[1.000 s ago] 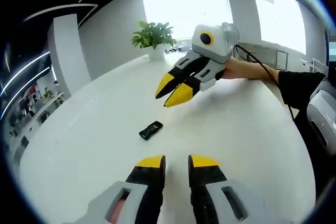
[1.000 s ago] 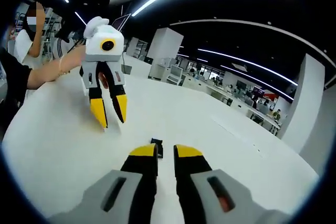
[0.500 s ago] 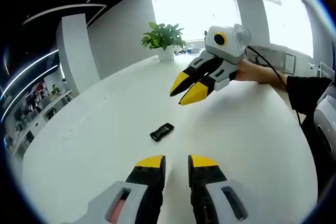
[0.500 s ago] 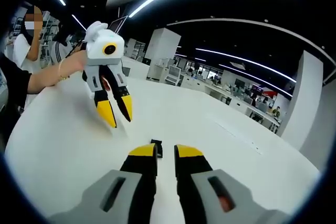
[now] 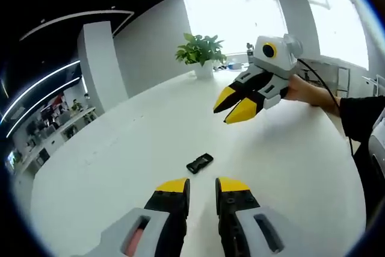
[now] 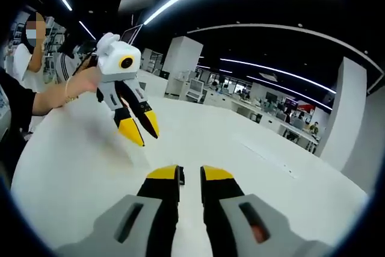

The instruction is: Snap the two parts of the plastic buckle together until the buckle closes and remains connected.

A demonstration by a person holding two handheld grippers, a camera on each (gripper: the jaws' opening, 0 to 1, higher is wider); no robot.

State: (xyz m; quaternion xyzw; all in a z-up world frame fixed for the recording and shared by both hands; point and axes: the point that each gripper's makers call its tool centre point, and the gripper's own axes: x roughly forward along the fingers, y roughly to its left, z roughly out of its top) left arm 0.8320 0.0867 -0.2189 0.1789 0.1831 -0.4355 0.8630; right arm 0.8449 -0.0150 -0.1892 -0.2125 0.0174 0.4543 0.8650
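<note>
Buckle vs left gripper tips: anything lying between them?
Nothing. In the left gripper view, only bare white table separates the black buckle from the left gripper, whose jaws stand slightly apart.

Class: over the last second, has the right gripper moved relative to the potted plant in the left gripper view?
Yes. The right gripper has drawn back from the small black plastic buckle, ending right of the potted green plant.

- We see a green leafy potted plant (image 5: pixel 201 52) at twelve o'clock on the round white table (image 5: pixel 120 148).
- Office desks (image 6: pixel 271 121) at two o'clock.
</note>
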